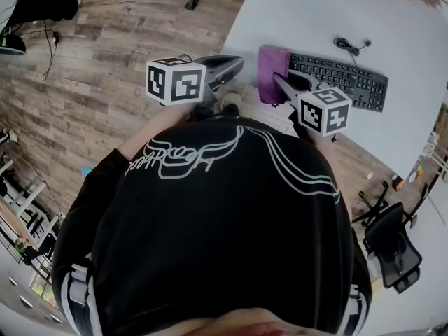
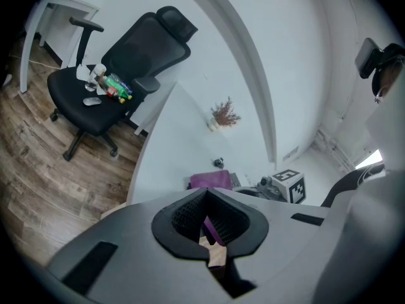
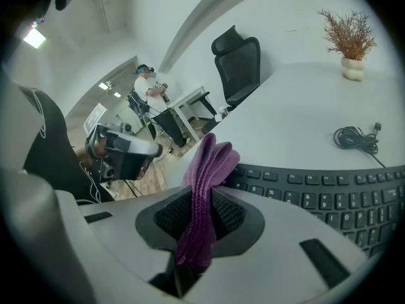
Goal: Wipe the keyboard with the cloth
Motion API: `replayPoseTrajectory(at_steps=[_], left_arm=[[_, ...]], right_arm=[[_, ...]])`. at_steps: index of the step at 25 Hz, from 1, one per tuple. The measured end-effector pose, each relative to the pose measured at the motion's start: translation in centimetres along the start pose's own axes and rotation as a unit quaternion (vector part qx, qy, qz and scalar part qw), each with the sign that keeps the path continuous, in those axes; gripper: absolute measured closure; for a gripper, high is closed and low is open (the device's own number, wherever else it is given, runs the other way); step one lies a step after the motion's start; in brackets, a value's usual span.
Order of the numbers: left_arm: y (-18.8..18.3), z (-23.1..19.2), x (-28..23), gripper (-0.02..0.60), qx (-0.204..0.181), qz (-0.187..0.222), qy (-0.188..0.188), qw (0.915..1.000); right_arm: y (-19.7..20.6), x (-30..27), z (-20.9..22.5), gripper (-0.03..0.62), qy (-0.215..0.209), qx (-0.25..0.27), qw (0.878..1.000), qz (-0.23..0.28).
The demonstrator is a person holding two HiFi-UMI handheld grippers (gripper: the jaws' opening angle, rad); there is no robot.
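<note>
At upper right, jaws of my right gripper (image 1: 278, 80) pinch the cloth (image 1: 271, 67) beside the keyboard (image 1: 343, 81); left gripper (image 2: 205, 196) closed, empty; dangling folds might snag keys.

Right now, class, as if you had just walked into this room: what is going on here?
A person stands at a white table with a gripper in each hand. The right gripper holds a purple cloth pinched between its jaws, at the left end of a black keyboard. The left gripper is shut on nothing and sits near the table's edge. The cloth is bunched beside the keys, not spread over them, so the wiping looks about to start.
</note>
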State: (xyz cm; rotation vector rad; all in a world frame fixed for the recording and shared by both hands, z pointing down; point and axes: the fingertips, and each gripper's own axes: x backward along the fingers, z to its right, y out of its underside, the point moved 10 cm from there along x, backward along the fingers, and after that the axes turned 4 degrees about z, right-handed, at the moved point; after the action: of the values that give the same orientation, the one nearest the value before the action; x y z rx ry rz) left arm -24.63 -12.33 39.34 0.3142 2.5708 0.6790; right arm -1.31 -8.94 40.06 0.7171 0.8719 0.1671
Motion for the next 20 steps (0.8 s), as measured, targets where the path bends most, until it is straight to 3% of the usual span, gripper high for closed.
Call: replayPoseTrajectory(at_steps=[20], left_arm=[[0.1,1.0,-1.3,0.581,-0.008,-0.017,0.009,0.9998]], right_arm=[[2.3,9.2,8.6,0.533,0.139,-0.042,0.989,0.013]])
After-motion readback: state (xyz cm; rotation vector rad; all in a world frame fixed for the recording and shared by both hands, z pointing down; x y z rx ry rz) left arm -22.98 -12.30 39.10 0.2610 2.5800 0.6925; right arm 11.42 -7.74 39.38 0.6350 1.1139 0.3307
